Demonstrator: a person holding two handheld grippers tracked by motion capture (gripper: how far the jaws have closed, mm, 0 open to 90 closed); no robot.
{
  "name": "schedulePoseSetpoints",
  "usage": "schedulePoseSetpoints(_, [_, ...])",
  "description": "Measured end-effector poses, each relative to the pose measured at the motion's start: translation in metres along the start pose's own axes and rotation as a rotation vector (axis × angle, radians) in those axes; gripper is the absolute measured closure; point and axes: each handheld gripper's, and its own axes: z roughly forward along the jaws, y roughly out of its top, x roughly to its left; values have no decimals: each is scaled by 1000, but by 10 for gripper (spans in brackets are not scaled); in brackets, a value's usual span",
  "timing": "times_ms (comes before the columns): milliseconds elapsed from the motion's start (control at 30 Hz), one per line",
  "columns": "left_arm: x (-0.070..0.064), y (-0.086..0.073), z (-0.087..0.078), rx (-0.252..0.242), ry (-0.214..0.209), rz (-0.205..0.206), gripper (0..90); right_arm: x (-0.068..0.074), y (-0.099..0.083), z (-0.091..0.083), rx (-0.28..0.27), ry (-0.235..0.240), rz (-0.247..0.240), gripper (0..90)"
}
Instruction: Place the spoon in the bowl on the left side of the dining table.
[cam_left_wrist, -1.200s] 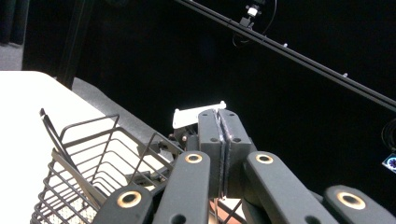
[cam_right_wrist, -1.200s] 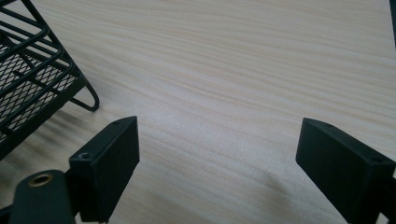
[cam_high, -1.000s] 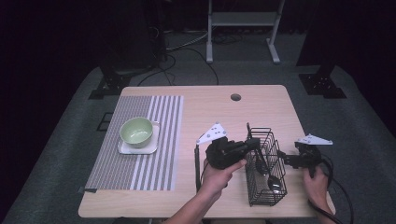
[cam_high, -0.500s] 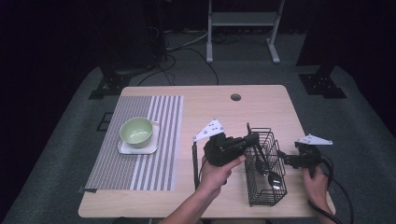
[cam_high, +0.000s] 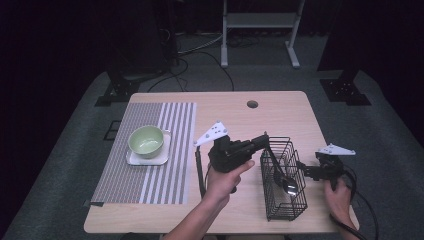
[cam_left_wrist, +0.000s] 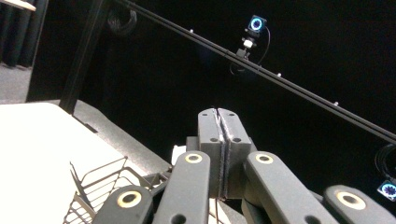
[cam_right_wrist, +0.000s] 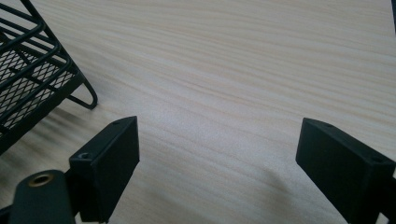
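High view: wooden table (cam_high: 280, 112) w/ striped mat (cam_high: 150, 165) at left; green bowl (cam_high: 146, 140) on white plate (cam_high: 162, 159) on mat. Left gripper (cam_high: 263, 139) held above the wire basket's (cam_high: 282, 180) left rim. Spoon (cam_high: 284, 181) lies inside basket. Right gripper (cam_high: 302, 169) just beside basket's right side.

Left gripper view: left gripper (cam_left_wrist: 219, 122) jaws pressed together, nothing seen between; pointing up and away from table. Basket (cam_left_wrist: 95, 189) rim below.

Right gripper view: right gripper (cam_right_wrist: 217, 140) jaws spread wide, over bare table (cam_right_wrist: 224, 60). Basket (cam_right_wrist: 32, 70) corner at upper left.
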Motion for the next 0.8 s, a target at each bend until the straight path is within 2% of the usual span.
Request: schedulePoseSetpoints(800, [7, 16, -25, -43, 46, -2, 898, 0, 0, 1, 7, -3, 1, 124])
